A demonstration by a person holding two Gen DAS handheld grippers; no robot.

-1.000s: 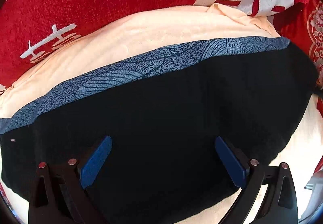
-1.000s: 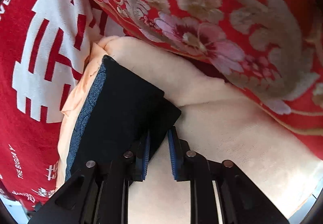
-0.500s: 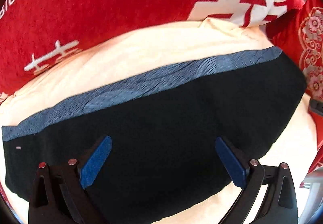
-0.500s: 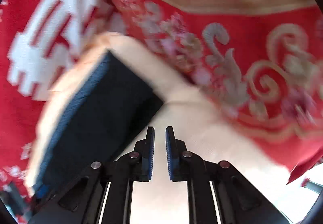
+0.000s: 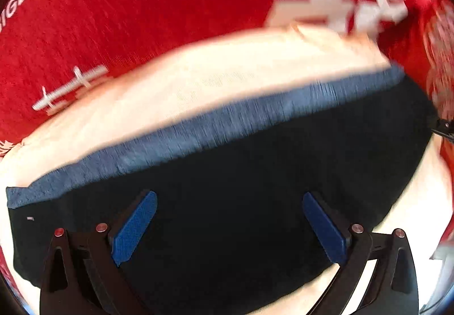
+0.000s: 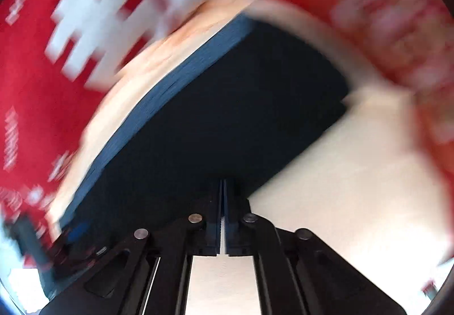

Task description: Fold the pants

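1. The folded pants (image 5: 241, 187) are being left flat on the cream sheet (image 5: 227, 82), apparently squared up as a finished stack.
2. The left gripper (image 5: 229, 227) is being held wide apart above them, gripping nothing.
3. The right gripper (image 6: 223, 218) is being kept closed and empty at the pants' edge.

Both wrist views steeply downward, close, sharing folded pants (image 5: 241, 201)
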